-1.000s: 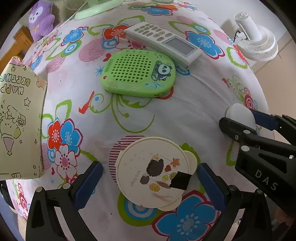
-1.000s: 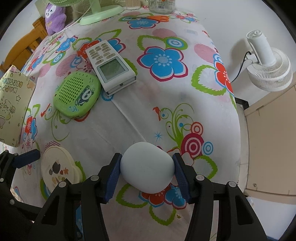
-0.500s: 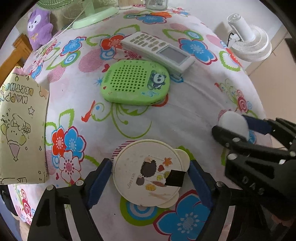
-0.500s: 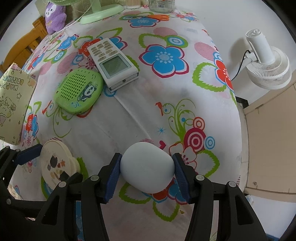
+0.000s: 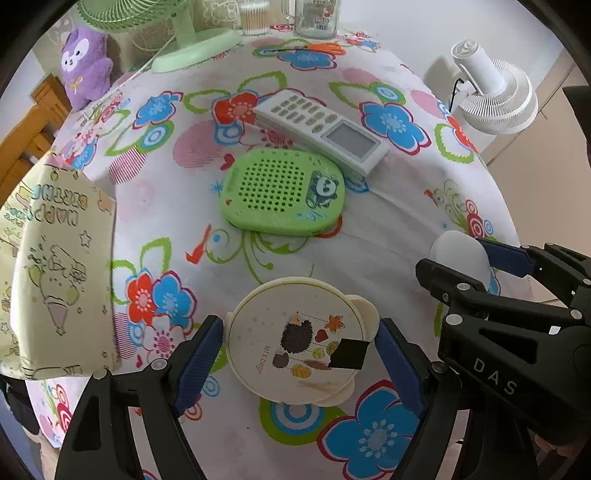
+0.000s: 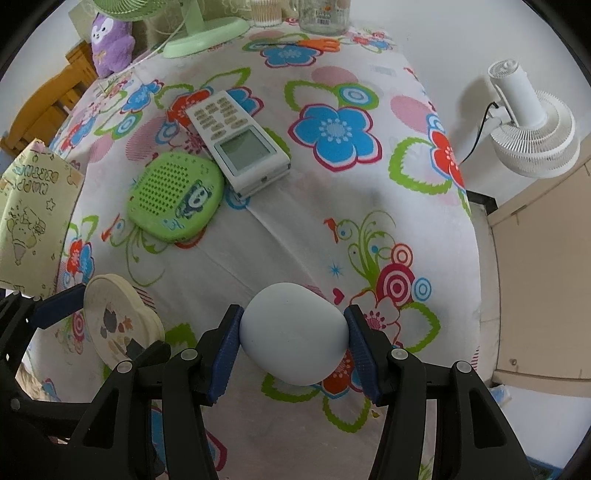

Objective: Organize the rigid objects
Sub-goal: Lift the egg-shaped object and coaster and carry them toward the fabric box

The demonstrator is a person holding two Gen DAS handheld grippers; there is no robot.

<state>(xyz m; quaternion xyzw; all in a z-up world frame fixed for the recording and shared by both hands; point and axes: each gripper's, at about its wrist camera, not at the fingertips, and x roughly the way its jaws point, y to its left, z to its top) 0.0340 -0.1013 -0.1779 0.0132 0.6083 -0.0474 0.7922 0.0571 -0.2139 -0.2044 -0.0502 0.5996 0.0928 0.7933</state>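
A round cream lid point(image 5: 295, 332) with a hedgehog print sits between the blue pads of my left gripper point(image 5: 299, 326), which is shut on its rim, just above the flowered tablecloth point(image 5: 369, 229). In the right wrist view the lid point(image 6: 110, 325) shows at the lower left, in the left gripper point(image 6: 107, 328). My right gripper point(image 6: 293, 317) is shut on a smooth, pale egg-shaped object point(image 6: 291, 332), both pads pressing its sides. From the left wrist view that egg-shaped object point(image 5: 458, 254) and the right gripper point(image 5: 461, 258) appear at the right.
A green panda speaker point(image 5: 284, 195) and a white remote point(image 5: 321, 129) lie mid-table. A yellow gift bag point(image 5: 55, 266) stands at the left edge. A purple plush point(image 5: 86, 66), green fan base point(image 5: 195, 48) and glass jar point(image 5: 316, 18) line the back. A white fan point(image 5: 495, 99) stands beyond the right edge.
The left jaws narrowed from wide open onto the round lid, then the left gripper rose a little with it. The right gripper and its egg-shaped object stayed put.
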